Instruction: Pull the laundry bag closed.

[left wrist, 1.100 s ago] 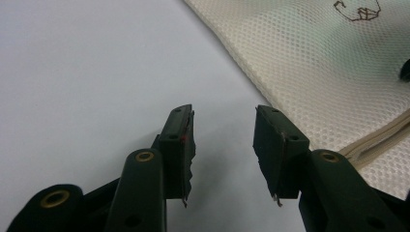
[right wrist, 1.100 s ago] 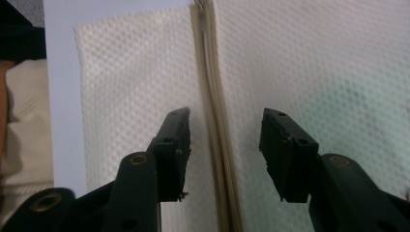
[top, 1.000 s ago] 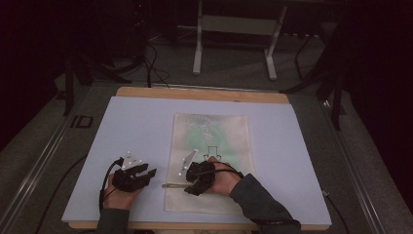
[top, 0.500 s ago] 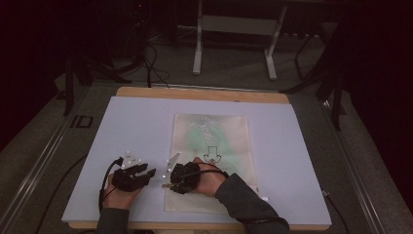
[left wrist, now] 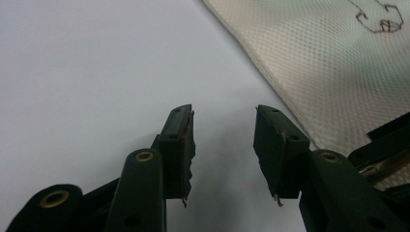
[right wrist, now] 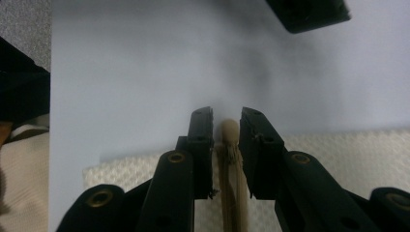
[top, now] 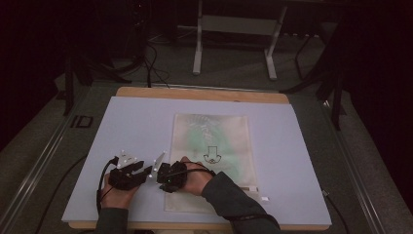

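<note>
A cream mesh bag (top: 214,146) with a small dark print lies flat on the pale table (top: 136,122). At its near left corner sits a beige zipper pull (right wrist: 229,133) at the end of the zipper strip. My right gripper (right wrist: 226,118) has just been closing, and its pads now rest against the pull on both sides. From above, the right gripper (top: 160,179) points left over that corner. My left gripper (left wrist: 223,121) stands open over bare table just left of the bag (left wrist: 314,53), nothing between its fingers. From above, the left gripper (top: 145,170) sits close beside the right one.
The table's front edge runs just below both hands. A small white scrap (top: 264,198) lies near the bag's near right corner. Beyond the table stand a metal frame's legs (top: 197,48) and floor cables.
My right hand has slid left along the bag's near edge to its left corner, and its jaws have narrowed around the zipper pull. The left hand has stayed put.
</note>
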Demonstrator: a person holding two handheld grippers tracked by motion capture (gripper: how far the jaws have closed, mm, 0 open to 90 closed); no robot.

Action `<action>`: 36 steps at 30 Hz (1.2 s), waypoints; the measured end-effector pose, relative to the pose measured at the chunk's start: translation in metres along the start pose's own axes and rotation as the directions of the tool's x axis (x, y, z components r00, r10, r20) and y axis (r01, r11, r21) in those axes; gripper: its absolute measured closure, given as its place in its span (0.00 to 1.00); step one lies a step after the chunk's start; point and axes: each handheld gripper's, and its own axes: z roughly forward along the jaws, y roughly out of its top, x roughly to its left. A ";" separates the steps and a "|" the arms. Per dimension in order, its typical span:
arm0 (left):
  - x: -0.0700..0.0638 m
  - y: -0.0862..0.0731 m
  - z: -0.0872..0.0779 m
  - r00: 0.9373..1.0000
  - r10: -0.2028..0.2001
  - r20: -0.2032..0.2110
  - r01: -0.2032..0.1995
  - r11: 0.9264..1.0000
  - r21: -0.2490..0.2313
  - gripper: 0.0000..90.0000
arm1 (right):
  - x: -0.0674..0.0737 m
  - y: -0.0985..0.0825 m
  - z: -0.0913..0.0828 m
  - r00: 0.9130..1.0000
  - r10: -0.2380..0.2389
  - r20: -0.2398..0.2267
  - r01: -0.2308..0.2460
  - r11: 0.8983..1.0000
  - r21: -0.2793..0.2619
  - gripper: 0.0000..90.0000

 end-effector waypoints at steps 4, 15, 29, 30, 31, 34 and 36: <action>0.001 0.000 0.001 1.000 -0.013 -0.007 0.013 1.000 -0.003 0.64 | -0.001 0.003 0.007 1.000 0.007 0.005 -0.007 1.000 0.017 0.82; 0.000 0.000 -0.001 1.000 -0.001 -0.013 0.001 1.000 -0.007 0.65 | -0.002 0.007 0.014 1.000 0.013 0.016 -0.014 0.999 0.036 0.90; -0.001 0.000 0.000 1.000 0.010 -0.013 -0.010 1.000 -0.001 0.64 | -0.001 0.005 -0.003 1.000 0.017 0.013 -0.017 0.999 -0.033 0.90; -0.001 0.000 0.000 1.000 0.011 -0.012 -0.011 1.000 -0.001 0.64 | -0.001 0.004 -0.004 1.000 0.020 0.014 -0.020 0.999 -0.039 0.90; -0.001 0.000 0.000 1.000 0.013 -0.010 -0.013 1.000 -0.001 0.64 | -0.001 0.002 -0.006 1.000 0.022 0.012 -0.022 0.999 -0.041 0.90; -0.001 0.000 0.001 1.000 0.016 -0.008 -0.016 1.000 0.002 0.64 | -0.001 -0.003 -0.012 1.000 0.026 0.011 -0.026 0.998 -0.051 0.90; -0.002 0.000 0.001 1.000 0.018 -0.008 -0.018 1.000 0.004 0.64 | -0.001 -0.008 -0.016 1.000 0.028 0.012 -0.028 0.998 -0.056 0.90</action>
